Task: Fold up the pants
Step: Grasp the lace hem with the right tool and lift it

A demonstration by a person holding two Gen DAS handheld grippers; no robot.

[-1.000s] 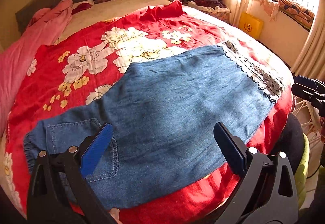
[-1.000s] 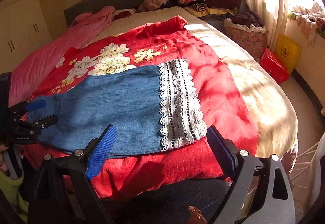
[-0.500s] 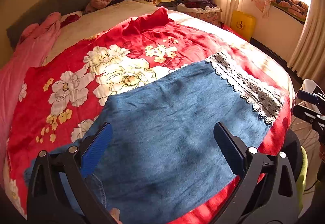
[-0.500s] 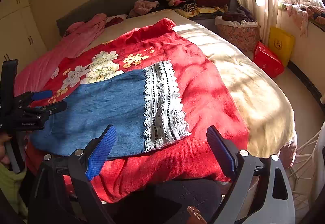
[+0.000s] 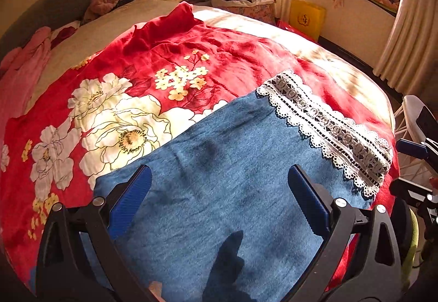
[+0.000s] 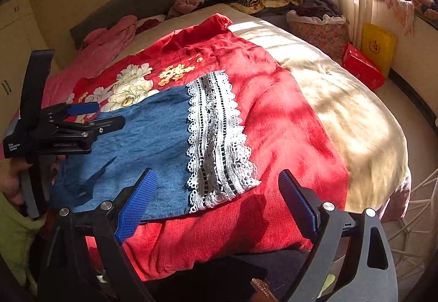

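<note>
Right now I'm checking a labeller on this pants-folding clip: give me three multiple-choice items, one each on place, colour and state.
1. The denim pants lie on:
A. the red floral blanket
B. the floor
C. the windowsill

2. The lace trim at the hem is:
A. yellow
B. white
C. green

3. The right gripper is:
A. shut on the hem
B. shut on the blanket
C. open, holding nothing

Key: 1 A, red cloth shows around the denim; 2 B, white lace runs over dark bands; 3 C, its blue pads stand wide apart. The left gripper is open too.
</note>
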